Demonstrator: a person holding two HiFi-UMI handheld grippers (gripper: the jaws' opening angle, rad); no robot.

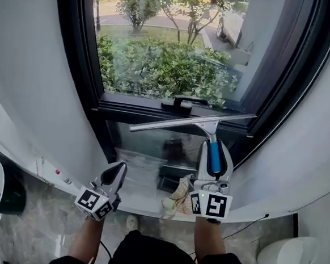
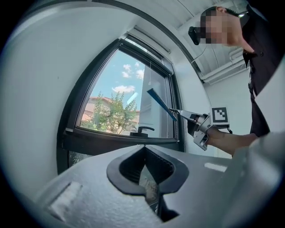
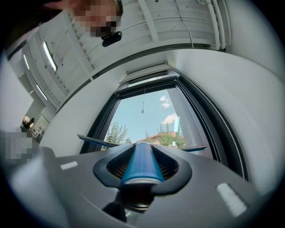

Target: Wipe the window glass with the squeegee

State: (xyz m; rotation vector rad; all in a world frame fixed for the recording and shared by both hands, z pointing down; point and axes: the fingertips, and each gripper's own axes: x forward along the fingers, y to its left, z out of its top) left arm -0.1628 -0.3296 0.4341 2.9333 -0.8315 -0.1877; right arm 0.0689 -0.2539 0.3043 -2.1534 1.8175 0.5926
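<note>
**Squeegee up at the window**

Window glass (image 1: 160,43) fills everything ahead of both grippers. The squeegee (image 1: 191,122) juts forward from the right gripper (image 1: 214,145), jaws clamped on its blue handle. The left gripper (image 1: 119,166) sits alongside, jaws closed, empty.

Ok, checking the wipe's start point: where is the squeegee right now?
Head view, right of centre: the right gripper clamps the squeegee by its blue handle, the blade showing across the lower window frame just below the black window handle.
</note>
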